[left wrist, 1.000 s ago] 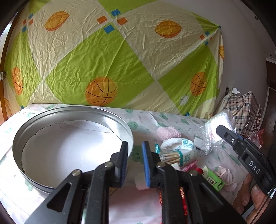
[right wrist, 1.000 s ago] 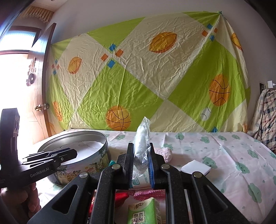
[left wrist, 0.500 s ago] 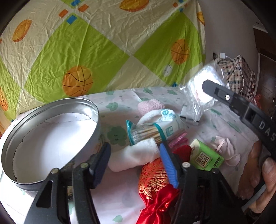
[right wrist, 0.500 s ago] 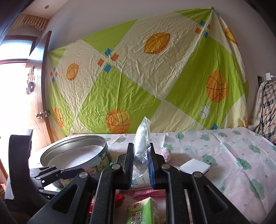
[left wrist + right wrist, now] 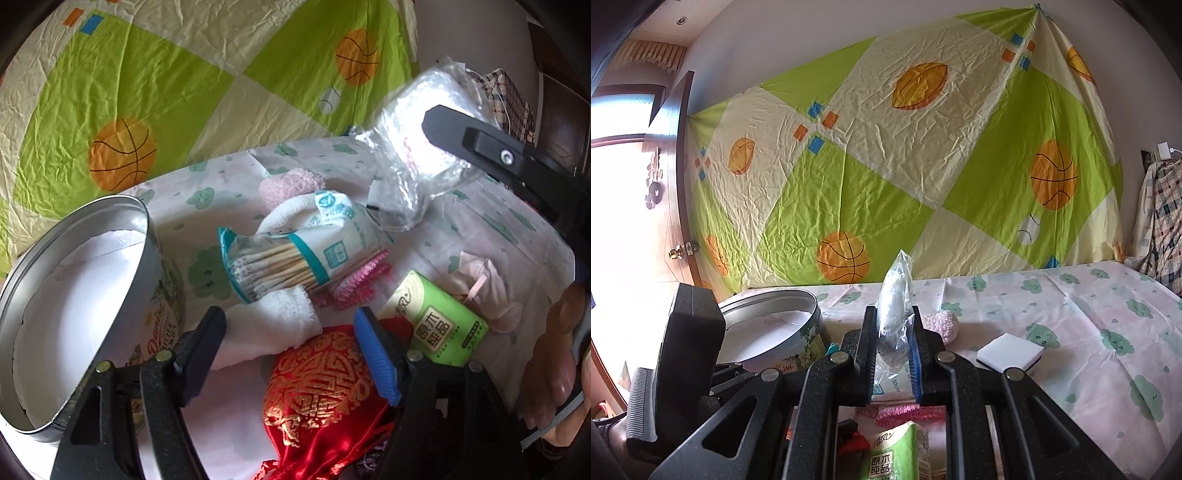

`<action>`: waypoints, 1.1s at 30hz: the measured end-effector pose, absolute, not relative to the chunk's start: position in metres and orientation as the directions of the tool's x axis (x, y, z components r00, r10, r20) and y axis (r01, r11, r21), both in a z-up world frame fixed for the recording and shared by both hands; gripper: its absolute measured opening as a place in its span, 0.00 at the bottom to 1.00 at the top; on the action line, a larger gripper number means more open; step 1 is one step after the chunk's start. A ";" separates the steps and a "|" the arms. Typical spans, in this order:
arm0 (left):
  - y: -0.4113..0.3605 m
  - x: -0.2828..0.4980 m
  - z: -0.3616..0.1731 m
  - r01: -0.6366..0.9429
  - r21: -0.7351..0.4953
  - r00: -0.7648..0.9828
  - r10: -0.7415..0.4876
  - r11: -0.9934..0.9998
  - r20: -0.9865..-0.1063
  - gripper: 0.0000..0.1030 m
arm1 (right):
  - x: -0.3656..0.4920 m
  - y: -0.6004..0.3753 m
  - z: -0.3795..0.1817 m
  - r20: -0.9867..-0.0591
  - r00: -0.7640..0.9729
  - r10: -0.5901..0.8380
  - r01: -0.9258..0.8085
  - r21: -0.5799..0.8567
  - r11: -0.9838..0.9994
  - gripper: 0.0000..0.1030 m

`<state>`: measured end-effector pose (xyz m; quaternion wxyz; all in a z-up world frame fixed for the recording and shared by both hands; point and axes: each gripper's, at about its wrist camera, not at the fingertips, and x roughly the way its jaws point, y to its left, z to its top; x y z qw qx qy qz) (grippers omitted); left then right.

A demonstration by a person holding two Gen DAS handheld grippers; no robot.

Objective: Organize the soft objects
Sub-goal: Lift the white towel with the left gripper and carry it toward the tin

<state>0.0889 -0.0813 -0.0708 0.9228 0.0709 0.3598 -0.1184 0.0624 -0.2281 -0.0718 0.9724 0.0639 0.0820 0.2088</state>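
My left gripper is open, its jaws on either side of a rolled white cloth and above a red embroidered pouch. My right gripper is shut on a clear plastic bag of white pads and holds it above the table; the bag also shows in the left wrist view. A round metal tin with white paper inside stands at the left, and shows in the right wrist view too.
On the table lie a pack of cotton swabs, a pink fluffy thing, a green tissue pack, a pink frilly item, a pale pink pouch and a white sponge. A patterned sheet hangs behind.
My left gripper opened wide and moved right and down from the tin to the rolled white cloth and red pouch. My right gripper still holds the bag, nearly still.
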 end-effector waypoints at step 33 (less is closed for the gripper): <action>-0.047 0.114 -0.092 0.106 -0.183 0.631 -0.208 0.977 -0.748 0.84 | 0.067 -0.232 -0.074 -0.137 0.894 0.427 -0.398 0.192 0.897 0.16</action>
